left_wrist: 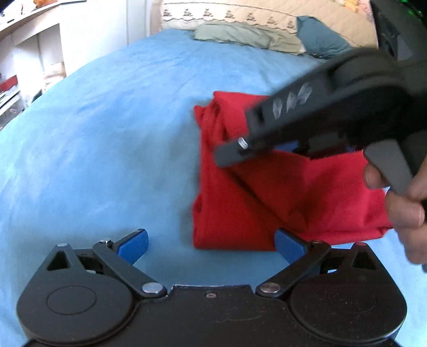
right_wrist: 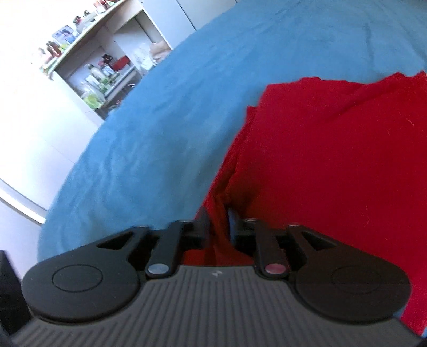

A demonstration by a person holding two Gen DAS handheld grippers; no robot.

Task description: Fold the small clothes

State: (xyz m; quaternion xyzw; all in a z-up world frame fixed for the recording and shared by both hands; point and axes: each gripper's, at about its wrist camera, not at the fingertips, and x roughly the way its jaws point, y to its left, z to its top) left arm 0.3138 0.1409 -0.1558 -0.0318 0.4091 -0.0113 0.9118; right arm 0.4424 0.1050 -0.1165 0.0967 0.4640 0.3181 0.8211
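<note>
A small red garment (left_wrist: 240, 202) lies partly folded on the blue bedspread (left_wrist: 106, 149). My left gripper (left_wrist: 210, 244) is open and empty, hovering just in front of the garment's near edge. My right gripper (left_wrist: 229, 157) reaches in from the right above the garment. In the right wrist view it (right_wrist: 218, 221) is shut on a pinched fold of the red garment (right_wrist: 333, 160), with cloth running between the fingers.
Pillows (left_wrist: 248, 36) and a patterned quilt (left_wrist: 240, 16) lie at the head of the bed. White shelves (right_wrist: 106, 66) with bottles and boxes stand beyond the bed's left edge. Open blue bedspread stretches left of the garment.
</note>
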